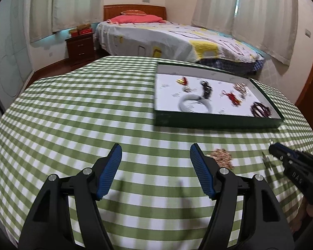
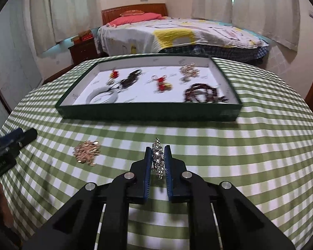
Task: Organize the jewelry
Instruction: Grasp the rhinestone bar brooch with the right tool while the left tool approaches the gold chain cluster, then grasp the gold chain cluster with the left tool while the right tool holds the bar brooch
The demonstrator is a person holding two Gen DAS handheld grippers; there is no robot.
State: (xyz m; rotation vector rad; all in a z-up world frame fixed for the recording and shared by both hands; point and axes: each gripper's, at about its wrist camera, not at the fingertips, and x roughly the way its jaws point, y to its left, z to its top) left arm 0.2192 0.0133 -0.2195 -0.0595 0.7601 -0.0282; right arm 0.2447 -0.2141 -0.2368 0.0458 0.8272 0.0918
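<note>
A dark green tray (image 2: 148,112) with a white floor holds several jewelry pieces: a white bangle (image 2: 103,96), dark beads (image 2: 202,93), red charms (image 2: 161,82). It also shows in the left wrist view (image 1: 217,120). My right gripper (image 2: 158,149) is shut on a silver rhinestone piece (image 2: 158,158), held above the cloth in front of the tray. A rose-gold bracelet (image 2: 86,151) lies on the cloth to its left; it also shows in the left wrist view (image 1: 222,158). My left gripper (image 1: 155,149) is open and empty, just left of that bracelet.
The table carries a green-and-white checked cloth (image 1: 83,114). A bed (image 1: 167,39) and a wooden nightstand (image 1: 80,48) stand beyond the table's far edge. The right gripper shows at the right edge of the left wrist view (image 1: 292,162).
</note>
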